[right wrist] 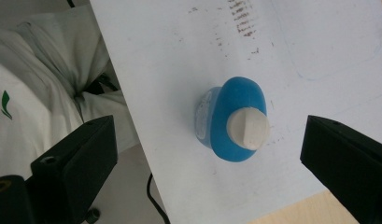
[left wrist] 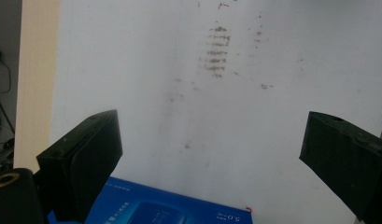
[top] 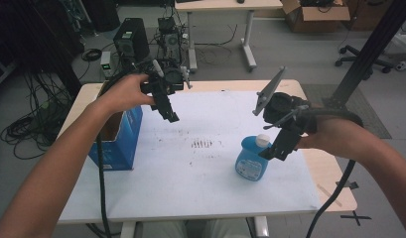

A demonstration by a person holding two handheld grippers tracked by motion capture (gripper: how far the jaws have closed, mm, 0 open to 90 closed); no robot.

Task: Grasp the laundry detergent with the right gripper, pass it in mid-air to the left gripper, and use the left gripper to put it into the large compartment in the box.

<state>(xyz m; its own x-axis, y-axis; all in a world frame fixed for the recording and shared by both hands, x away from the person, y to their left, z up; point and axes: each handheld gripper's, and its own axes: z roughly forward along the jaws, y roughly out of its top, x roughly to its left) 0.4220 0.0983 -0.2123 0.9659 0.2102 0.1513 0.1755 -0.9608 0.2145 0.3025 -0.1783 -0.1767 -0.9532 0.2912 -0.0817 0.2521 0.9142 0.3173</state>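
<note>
Blue bottle (top: 251,164) with a white cap (top: 262,140), standing upright on the white worktop (top: 200,188), toward the right side. Cap shut on top. Blue all the way through the sides; cannot tell how full. From the right gripper view, seen from above: blue bottle (right wrist: 235,119) round and fat, white cap (right wrist: 248,127) in the middle, sitting between the two black jaws but not touching either one.

Blue box (top: 116,141) at the left edge of the worktop, top open, brown inside. Cannot tell what is in it. In the left gripper view, a corner of the blue box (left wrist: 170,207) down low with white print on it.

Left gripper (top: 169,115) held up in the air just past the box, pointing down and toward the middle of the worktop. Left hand (top: 125,92) wrapped around the back of it, arm reaching in long from the bottom left. Jaws spread wide, nothing between them, just bare white worktop (left wrist: 188,116) with some small brown marks (left wrist: 216,51).

Right gripper (top: 274,151) tipped down, right beside the top of the bottle, close to the cap. Right hand (top: 334,134) behind it, arm coming in from the right side. Grey plate (top: 268,90) sticking up on top. Jaws spread wide, holding nothing. Black cable (top: 334,193) hanging down off the worktop edge.
</note>
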